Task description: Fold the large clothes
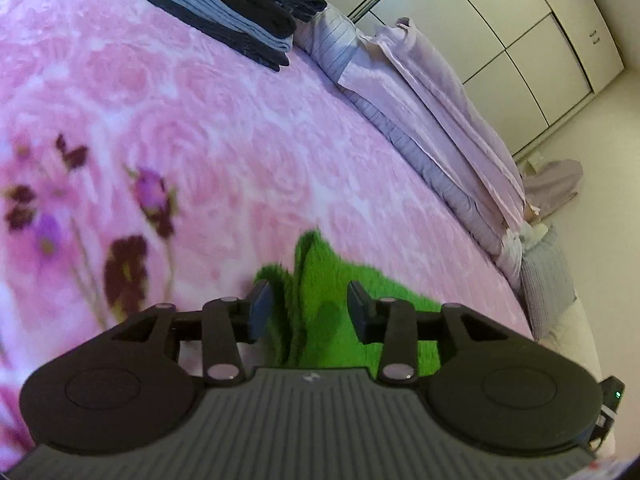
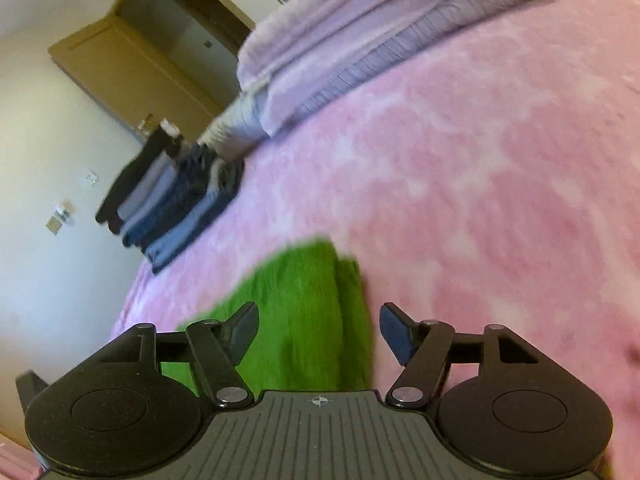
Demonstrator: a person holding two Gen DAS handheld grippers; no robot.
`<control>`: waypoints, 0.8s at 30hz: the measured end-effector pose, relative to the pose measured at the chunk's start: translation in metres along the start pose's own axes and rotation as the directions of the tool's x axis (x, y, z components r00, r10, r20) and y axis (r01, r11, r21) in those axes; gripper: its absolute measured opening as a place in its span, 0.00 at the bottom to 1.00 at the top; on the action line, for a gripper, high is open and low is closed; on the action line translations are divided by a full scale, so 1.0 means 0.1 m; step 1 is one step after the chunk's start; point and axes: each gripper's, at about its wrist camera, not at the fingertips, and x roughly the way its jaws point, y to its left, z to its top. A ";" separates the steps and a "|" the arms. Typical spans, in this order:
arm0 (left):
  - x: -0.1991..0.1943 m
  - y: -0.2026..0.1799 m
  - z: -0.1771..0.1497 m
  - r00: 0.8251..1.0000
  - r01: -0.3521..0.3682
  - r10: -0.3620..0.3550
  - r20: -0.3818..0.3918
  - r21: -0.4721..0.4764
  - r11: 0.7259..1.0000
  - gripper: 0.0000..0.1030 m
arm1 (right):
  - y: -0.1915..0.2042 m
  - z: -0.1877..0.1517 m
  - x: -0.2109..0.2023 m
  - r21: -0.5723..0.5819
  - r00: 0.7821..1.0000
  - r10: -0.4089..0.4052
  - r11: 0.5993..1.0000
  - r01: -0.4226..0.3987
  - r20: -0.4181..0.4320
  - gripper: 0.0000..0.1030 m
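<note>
A bright green fuzzy garment [image 1: 320, 264] lies on a pink flowered blanket [image 1: 200, 120]. In the left wrist view a raised fold of it stands between the fingers of my left gripper [image 1: 310, 312]. The jaws are partly apart, and a shadowed gap shows beside the right pad, so I see no grip. In the right wrist view the same green garment [image 2: 296, 280] lies flat under and ahead of my right gripper [image 2: 318, 328]. Its jaws are wide open and the pads touch nothing. Both views are motion-blurred.
A stack of folded dark and grey clothes [image 1: 224, 12] [image 2: 172, 204] sits on the blanket's far side. Folded lilac bedding [image 1: 432, 112] [image 2: 360, 32] runs along the bed's edge. White wardrobe doors [image 1: 520, 40] and a brown door [image 2: 132, 64] stand beyond the bed.
</note>
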 end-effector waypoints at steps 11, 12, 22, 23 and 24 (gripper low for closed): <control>0.33 -0.05 -0.06 0.996 -0.077 0.070 0.058 0.130 0.988 0.09 | -0.09 0.00 0.61 -0.057 1.000 -0.026 0.998 0.026 0.002 0.09; 0.36 -0.04 -0.08 0.994 -0.095 0.088 0.062 0.128 0.987 0.11 | -0.09 -0.04 0.66 -0.087 0.999 -0.054 0.995 0.053 -0.007 0.09; -0.32 -0.48 -0.20 0.969 -0.218 0.176 0.173 0.264 0.940 0.19 | 0.74 -0.36 -0.13 -0.447 0.956 -0.244 0.845 0.292 0.161 0.32; -0.39 -0.56 -0.29 0.972 -0.208 0.164 0.166 0.298 0.931 0.19 | 0.81 -0.47 -0.20 -0.476 0.959 -0.237 0.832 0.284 0.158 0.28; -0.44 -0.65 -0.40 0.974 -0.204 0.157 0.161 0.334 0.920 0.19 | 0.88 -0.59 -0.27 -0.504 0.962 -0.225 0.820 0.271 0.151 0.19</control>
